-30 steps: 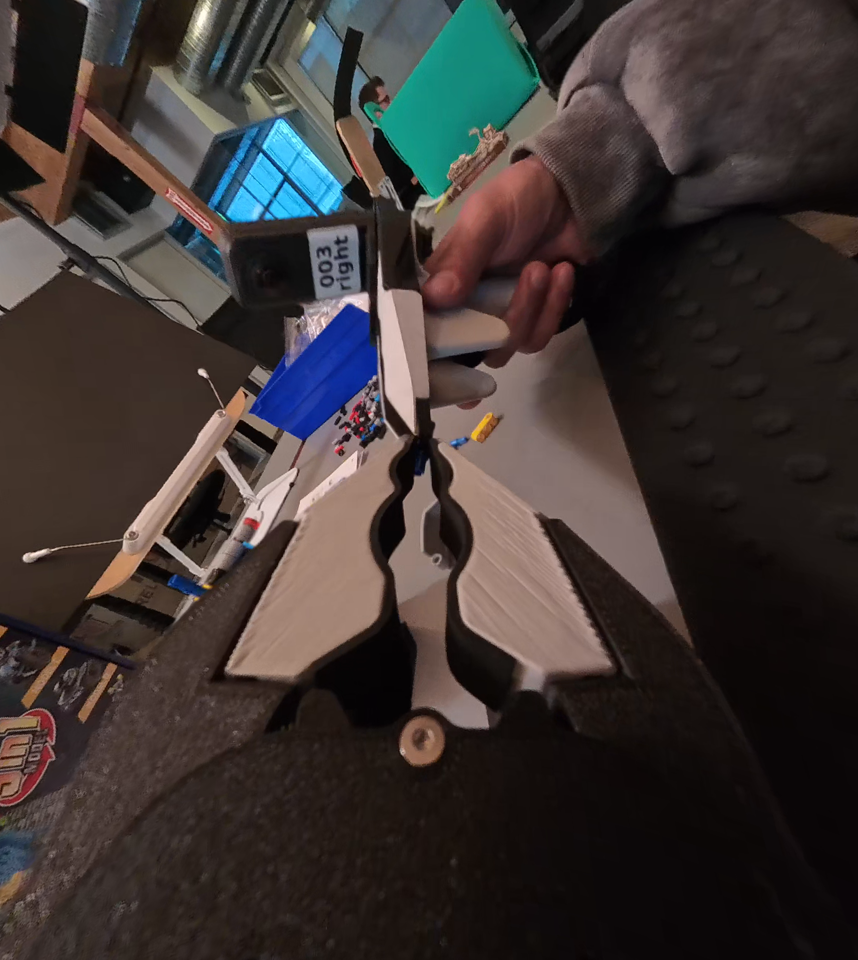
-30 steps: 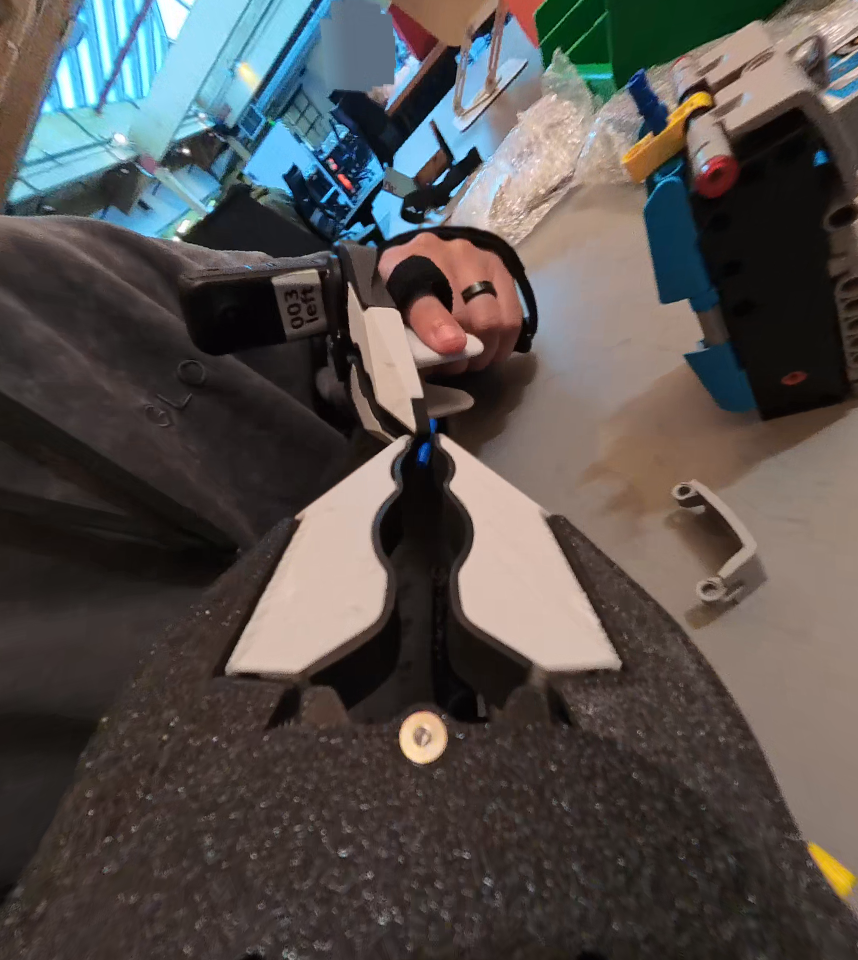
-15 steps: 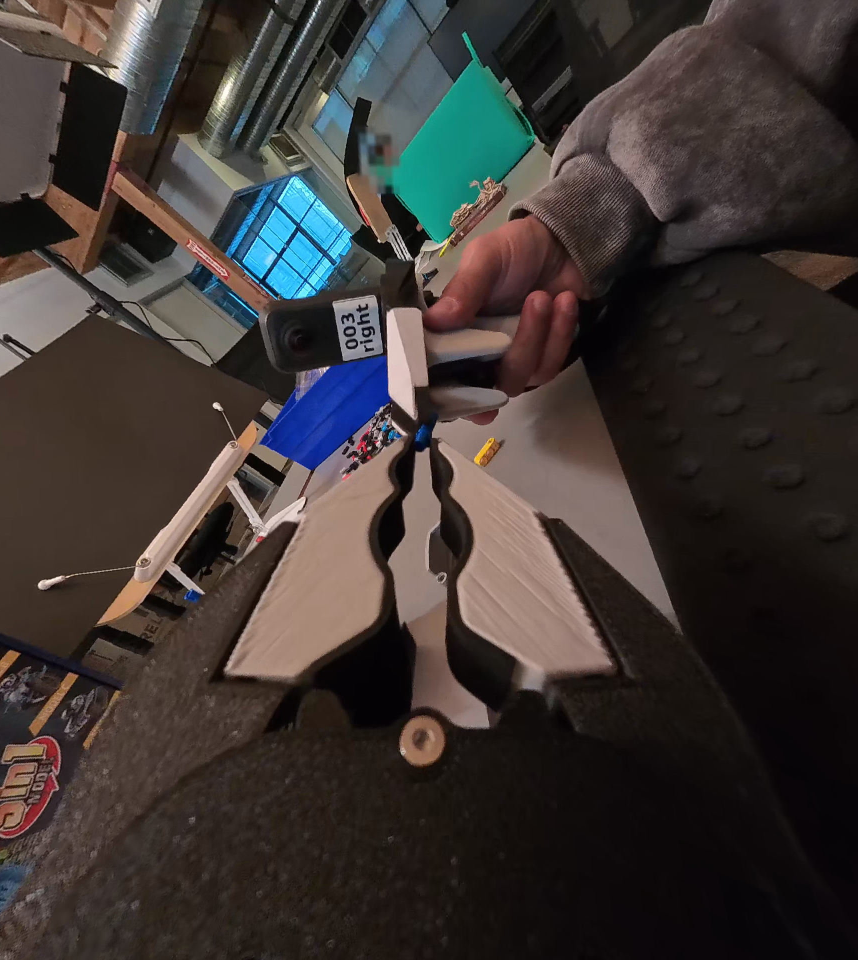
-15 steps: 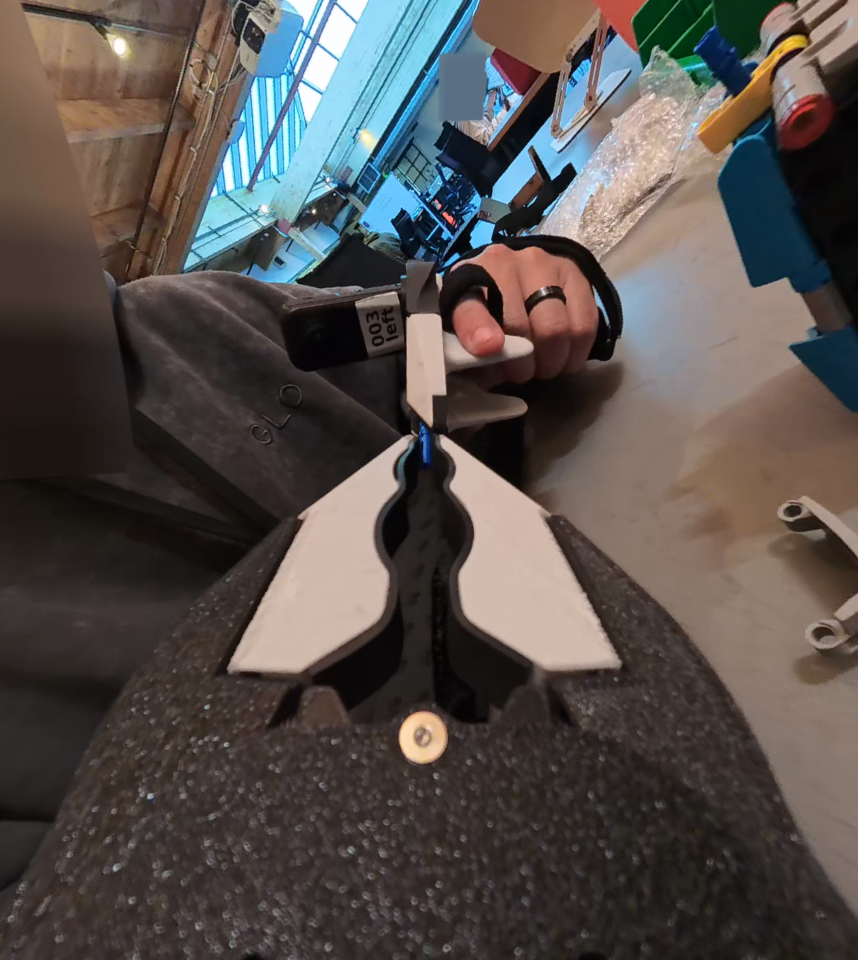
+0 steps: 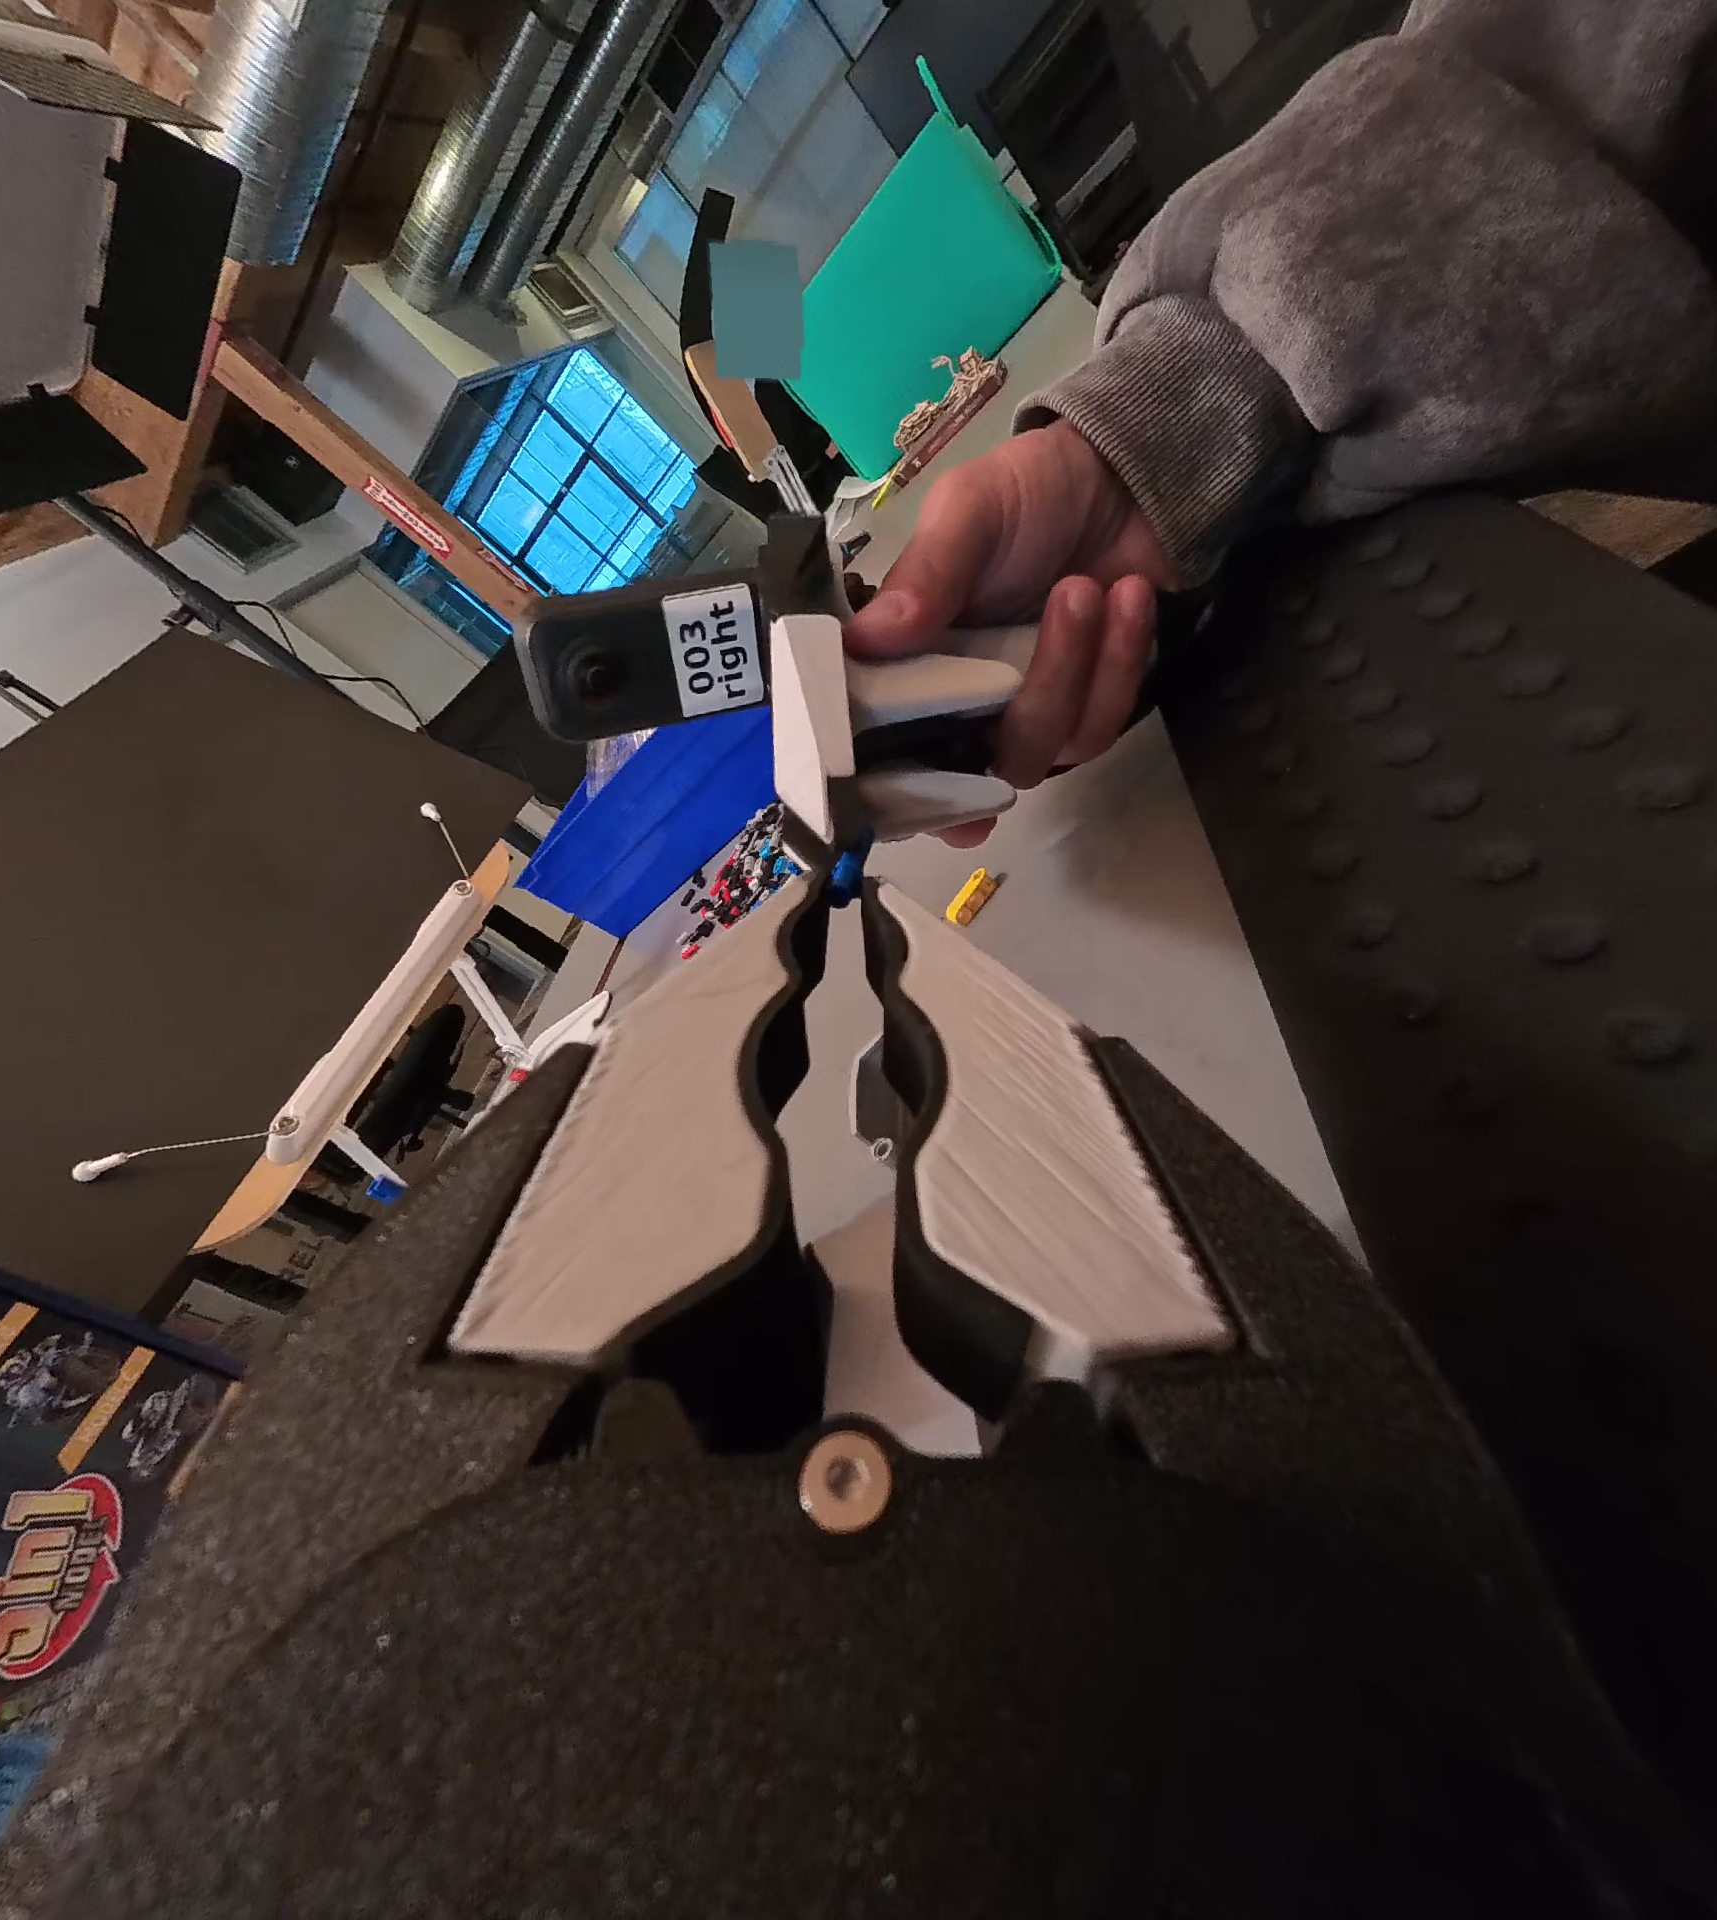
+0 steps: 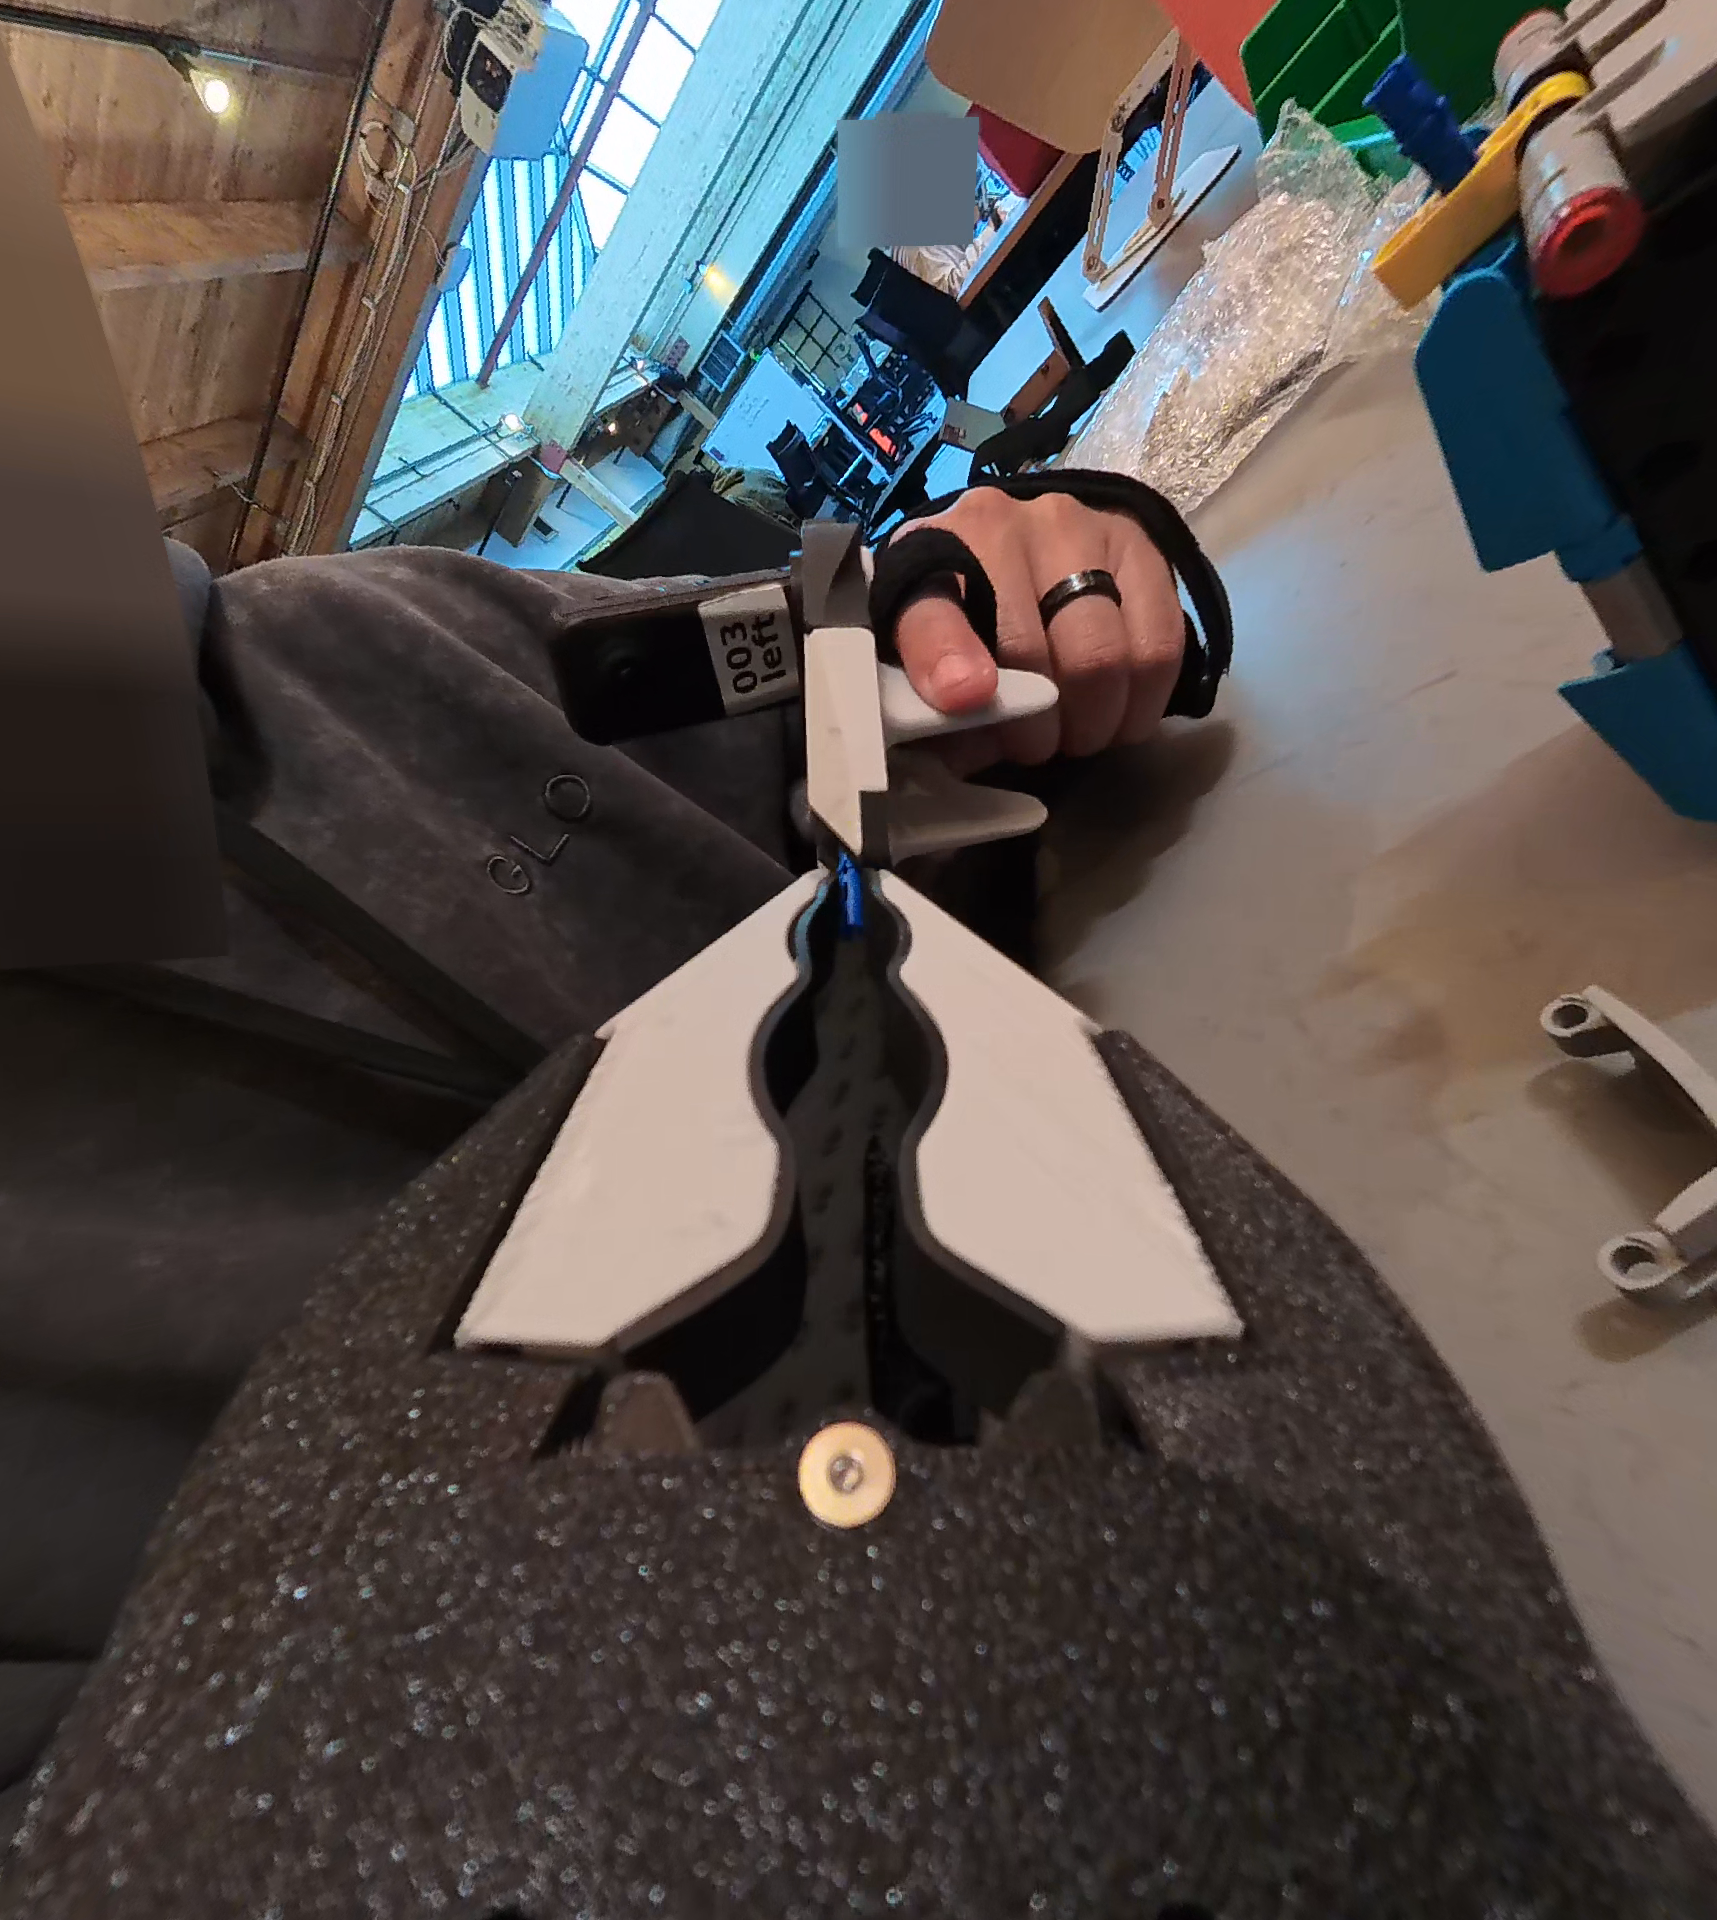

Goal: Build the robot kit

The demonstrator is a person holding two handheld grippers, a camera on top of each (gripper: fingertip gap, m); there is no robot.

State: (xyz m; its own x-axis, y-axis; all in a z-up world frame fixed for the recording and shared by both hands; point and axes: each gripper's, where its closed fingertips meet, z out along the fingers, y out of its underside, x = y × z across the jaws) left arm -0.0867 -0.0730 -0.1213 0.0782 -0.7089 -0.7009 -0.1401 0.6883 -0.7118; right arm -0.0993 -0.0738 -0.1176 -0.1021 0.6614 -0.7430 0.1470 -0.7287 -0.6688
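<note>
**Two tools meet tip to tip on a small blue piece above a grey counter**

A pale grey counter [image 6: 1353, 935] is seen in both views, stained darker in one patch near the right tool. The room behind is a workshop: timber beams, silver ducting [image 5: 480, 156] and a blue-lit window [image 5: 563, 468] are shown in the left wrist view, with a green board [image 5: 916, 291] far off and a large black panel [image 5: 158, 914] at the left.

A small blue piece [image 6: 848, 902] is held above the counter, off its surface, at the point where the two tools meet. It is slim, and in the right wrist view its long axis is seen running away from the camera along the fingers, toward the other tool.

The right tool [image 6: 846, 883] is clenched on the near end of the blue piece, its white fingertips [image 6: 792, 914] almost together. The left tool [image 5: 838, 894] has its tips drawn close at the same piece [image 5: 841, 875]; whether it is actually gripped there cannot be told.

On the counter, a grey curved bracket [image 6: 1664, 1143] lies at the right, apart from the tools. A black-and-blue brick model [image 6: 1643, 436] stands farther off, with clear plastic bags [image 6: 1238, 332] beyond it. In the left wrist view a yellow brick [image 5: 970, 894] lies just beyond the tips, and a scatter of small red and black parts [image 5: 729, 883] lies beside a blue bin [image 5: 656, 821].
</note>
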